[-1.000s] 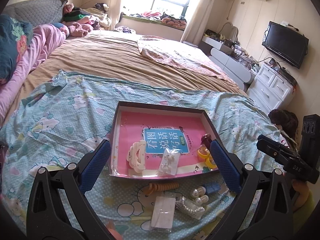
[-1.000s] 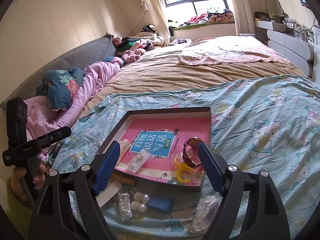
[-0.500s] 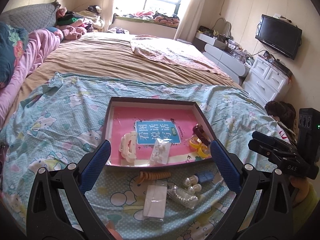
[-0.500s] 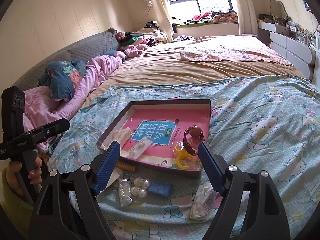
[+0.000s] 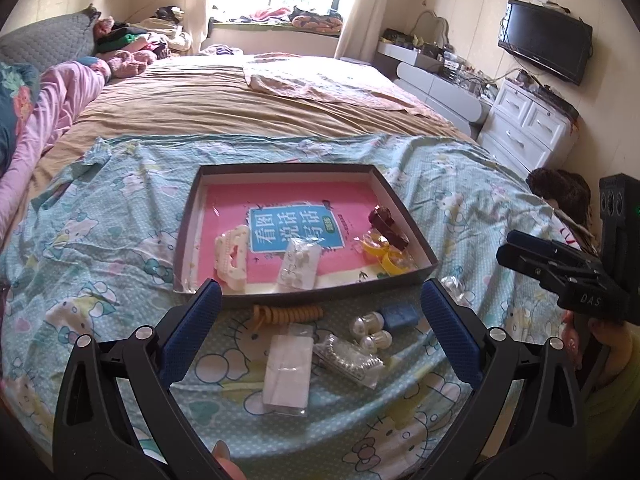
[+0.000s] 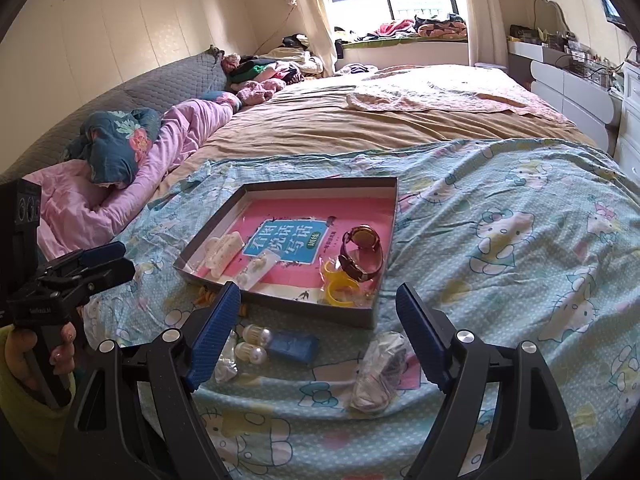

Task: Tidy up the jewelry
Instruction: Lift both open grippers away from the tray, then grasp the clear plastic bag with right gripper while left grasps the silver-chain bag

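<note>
A shallow dark box (image 5: 404, 216) (image 6: 280, 304) with a pink lining lies on the blue patterned sheet. Inside are a white hair claw (image 5: 232, 256) (image 6: 222, 250), a small clear bag (image 5: 298, 266) (image 6: 256, 266), yellow rings (image 5: 386, 250) (image 6: 340, 282) and a brown watch (image 5: 386, 222) (image 6: 362, 254). In front of the box lie an orange coil tie (image 5: 286, 314), pearl earrings (image 5: 370, 330) (image 6: 254, 344), a blue pad (image 5: 398, 314) (image 6: 294, 346), a white packet (image 5: 288, 368) and clear bags (image 5: 348, 360) (image 6: 376, 372). My left gripper (image 5: 320, 330) and right gripper (image 6: 318, 338) hover open above these loose items, holding nothing.
The bed stretches behind with a tan sheet (image 5: 224, 100), pink quilt (image 6: 132, 176) and grey headboard (image 6: 160, 84). A white dresser (image 5: 528, 128) and a wall television (image 5: 546, 38) stand at the right. A hand (image 6: 30, 344) holds the other gripper's handle.
Both grippers have come lower and closer to the loose items in front of the box. The box and its contents have not moved.
</note>
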Tool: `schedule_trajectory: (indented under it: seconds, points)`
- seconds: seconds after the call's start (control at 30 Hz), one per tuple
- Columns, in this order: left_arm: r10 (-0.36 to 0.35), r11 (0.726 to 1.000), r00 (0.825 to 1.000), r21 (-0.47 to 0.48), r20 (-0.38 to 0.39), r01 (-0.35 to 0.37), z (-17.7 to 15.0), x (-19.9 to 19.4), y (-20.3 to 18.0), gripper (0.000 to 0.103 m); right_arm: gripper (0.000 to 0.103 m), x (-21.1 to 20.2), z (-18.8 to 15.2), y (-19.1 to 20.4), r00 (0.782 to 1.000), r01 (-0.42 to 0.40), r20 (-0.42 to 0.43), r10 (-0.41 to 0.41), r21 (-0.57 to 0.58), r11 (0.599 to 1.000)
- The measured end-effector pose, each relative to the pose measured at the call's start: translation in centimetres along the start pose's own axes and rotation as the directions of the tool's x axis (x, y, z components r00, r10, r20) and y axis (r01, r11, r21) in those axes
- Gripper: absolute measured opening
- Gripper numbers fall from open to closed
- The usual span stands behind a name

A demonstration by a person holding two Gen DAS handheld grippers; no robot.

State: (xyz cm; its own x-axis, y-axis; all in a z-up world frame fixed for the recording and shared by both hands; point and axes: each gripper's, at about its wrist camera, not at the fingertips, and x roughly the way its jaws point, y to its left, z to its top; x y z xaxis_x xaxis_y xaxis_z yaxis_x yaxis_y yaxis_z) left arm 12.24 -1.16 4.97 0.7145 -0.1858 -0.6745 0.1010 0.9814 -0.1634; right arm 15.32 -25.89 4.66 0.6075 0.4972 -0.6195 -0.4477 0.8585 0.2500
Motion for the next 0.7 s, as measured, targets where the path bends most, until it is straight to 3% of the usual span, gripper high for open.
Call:
schedule_trajectory:
  seconds: [0.7]
  points:
    - [-0.014,0.994,0.99,0.109,-0.141,0.029,-4.7,4.0,-5.0,0.093,0.079,-0.7,-2.6,-2.7,0.999,0.045,-0.028,-0.044,0.007,0.999]
